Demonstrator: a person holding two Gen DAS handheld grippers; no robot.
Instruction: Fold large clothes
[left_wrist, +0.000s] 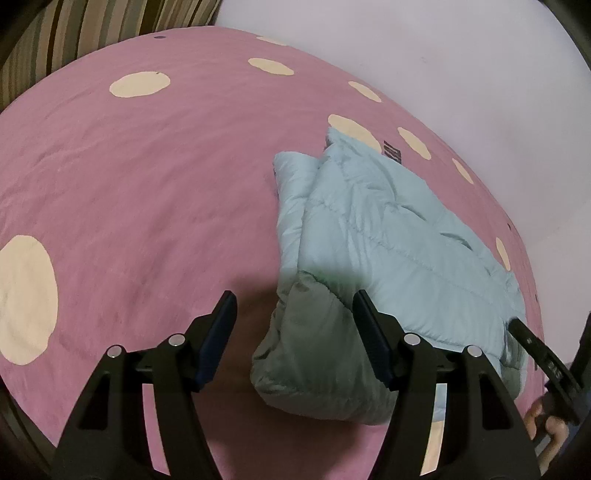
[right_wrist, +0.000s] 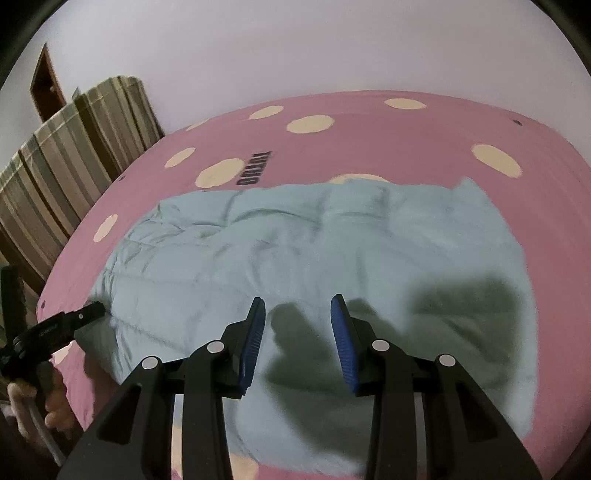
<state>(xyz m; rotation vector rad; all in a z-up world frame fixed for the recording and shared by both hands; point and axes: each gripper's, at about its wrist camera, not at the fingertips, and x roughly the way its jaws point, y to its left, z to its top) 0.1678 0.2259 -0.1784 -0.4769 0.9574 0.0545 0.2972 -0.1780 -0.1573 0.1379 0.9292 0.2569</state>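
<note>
The light blue puffy jacket (left_wrist: 388, 236) lies folded on the pink spotted bed (left_wrist: 147, 177). The left tool (left_wrist: 293, 306) and right tool (right_wrist: 297, 314) are both spread apart, pinching nothing.

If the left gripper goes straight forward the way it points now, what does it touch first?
Most likely the light blue padded jacket: its near folded end lies between the open fingers of the left gripper. How far below is unclear.

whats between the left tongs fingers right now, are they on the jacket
Only the near end of the light blue puffer jacket lies below the gap of the left tongs; in the left wrist view the pads stand apart, not pressing it.
</note>
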